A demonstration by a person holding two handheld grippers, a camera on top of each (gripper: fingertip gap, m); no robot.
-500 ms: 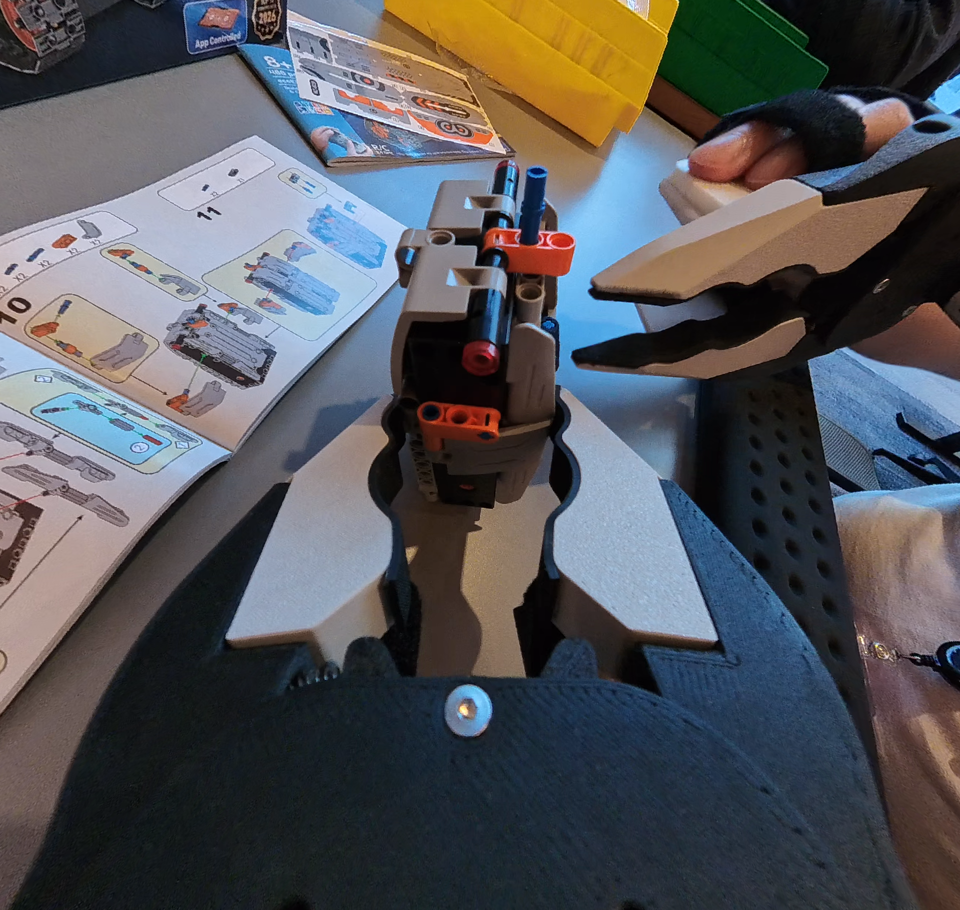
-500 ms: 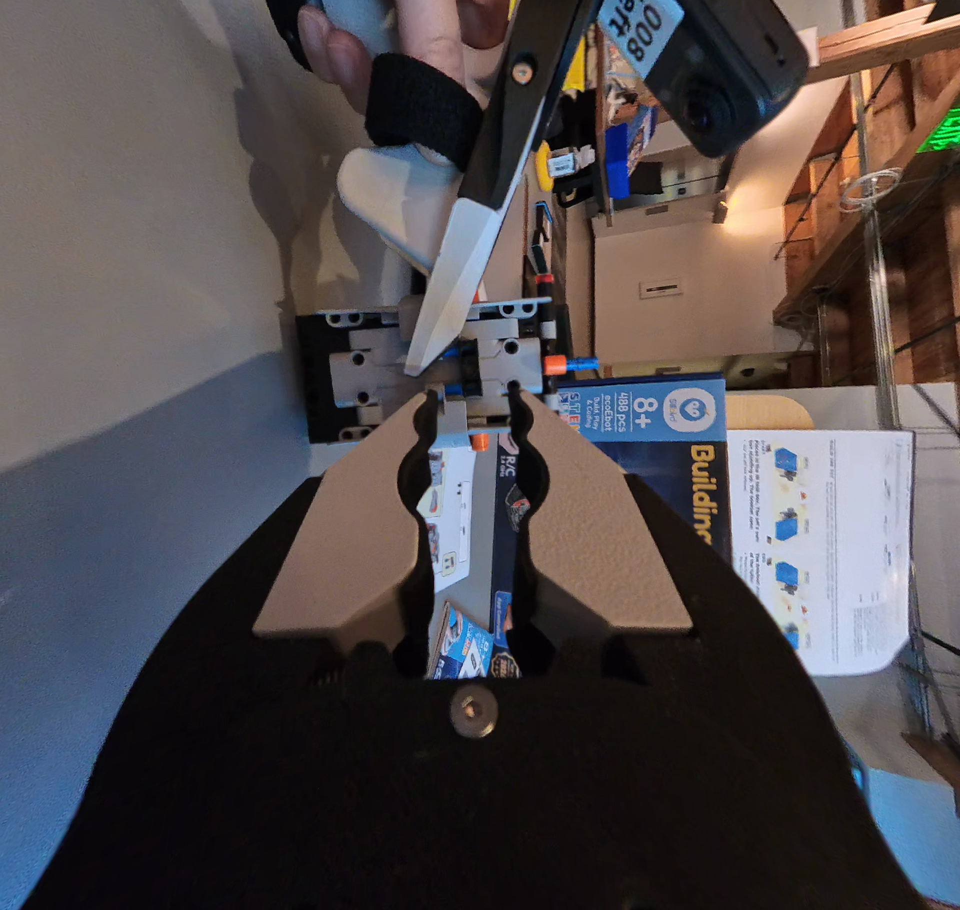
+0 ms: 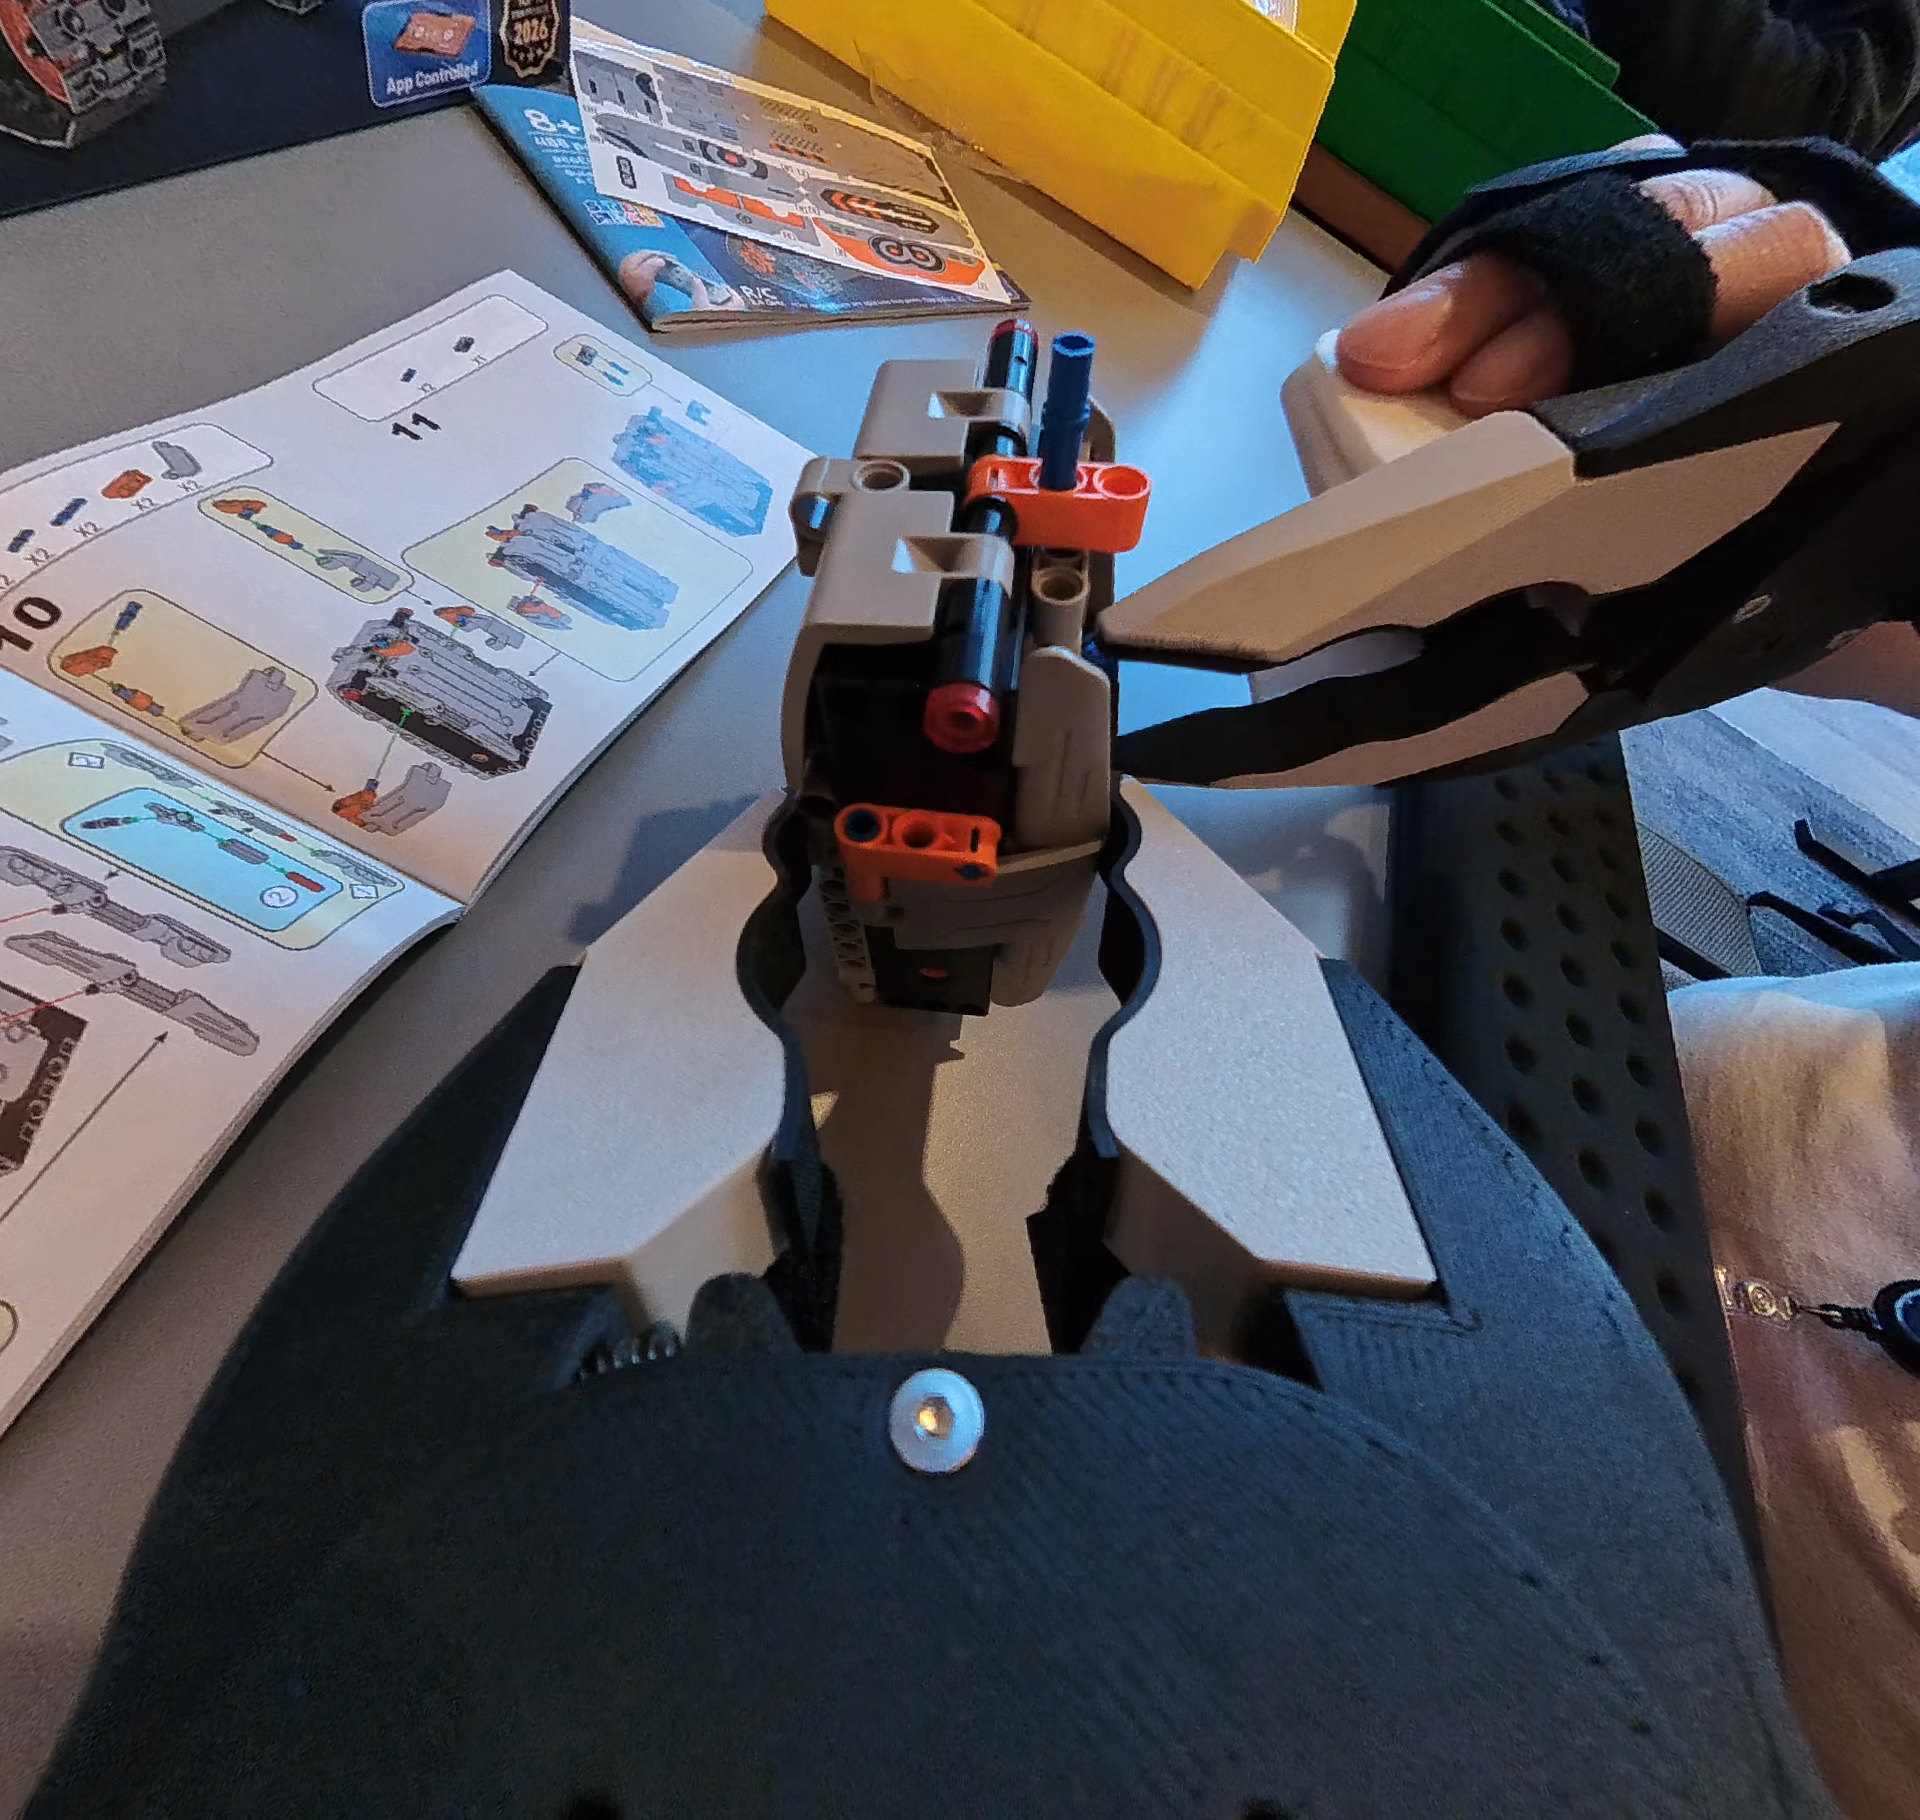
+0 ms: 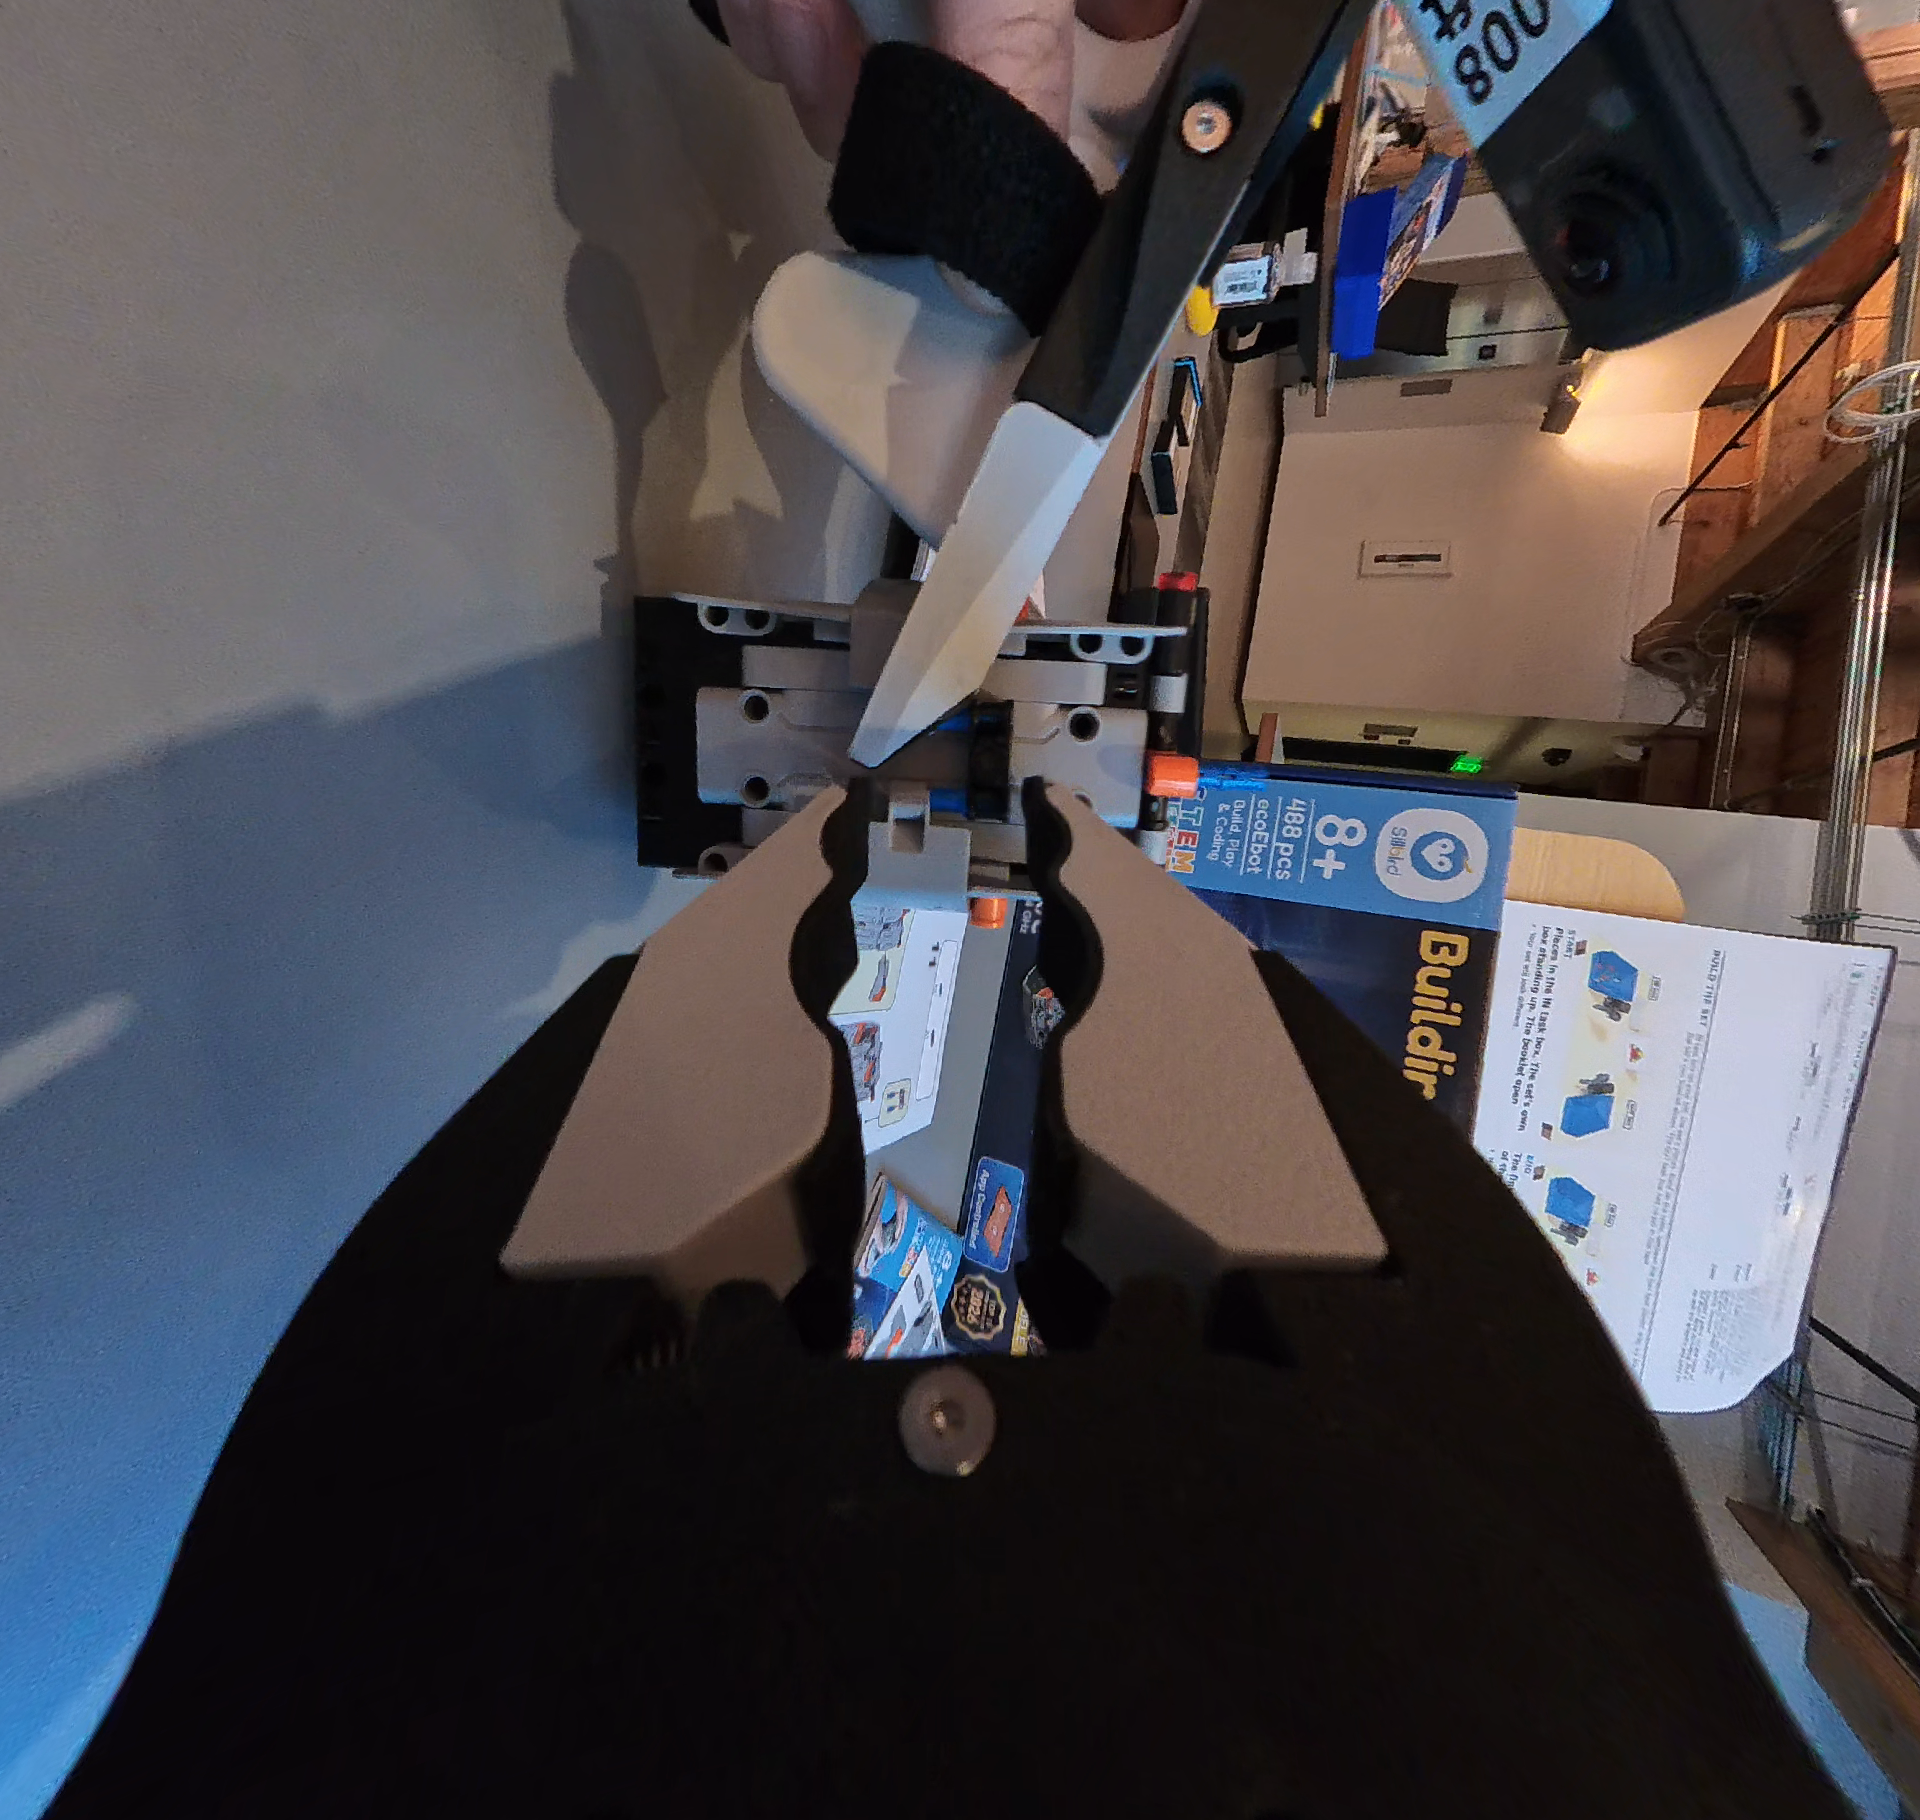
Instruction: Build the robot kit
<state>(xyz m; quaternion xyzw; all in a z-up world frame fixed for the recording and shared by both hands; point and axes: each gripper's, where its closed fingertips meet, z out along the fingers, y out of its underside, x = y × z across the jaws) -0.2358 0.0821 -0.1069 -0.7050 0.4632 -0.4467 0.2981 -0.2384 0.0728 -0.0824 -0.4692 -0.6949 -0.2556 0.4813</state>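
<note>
Left gripper (image 3: pixel 948 835), matte grey 3D-printed fingers with scalloped black inner edges, clenched on the base of a blocky grey-and-black brick assembly (image 3: pixel 951 669) standing upright on the smooth grey table (image 3: pixel 312 243). Orange perforated beams, a black axle with red ends and a blue pin stick out of it. Right gripper (image 3: pixel 1110 687) comes in from the right, wedge-shaped tips touching the assembly's right side, jaws part-spread around a small grey piece; firm grip or not, cannot tell. Glossy open instruction booklet (image 3: pixel 343 690) left. Farther: sticker sheet (image 3: pixel 769 170), ribbed yellow bin (image 3: pixel 1049 77), green bin (image 3: pixel 1455 56).
</note>
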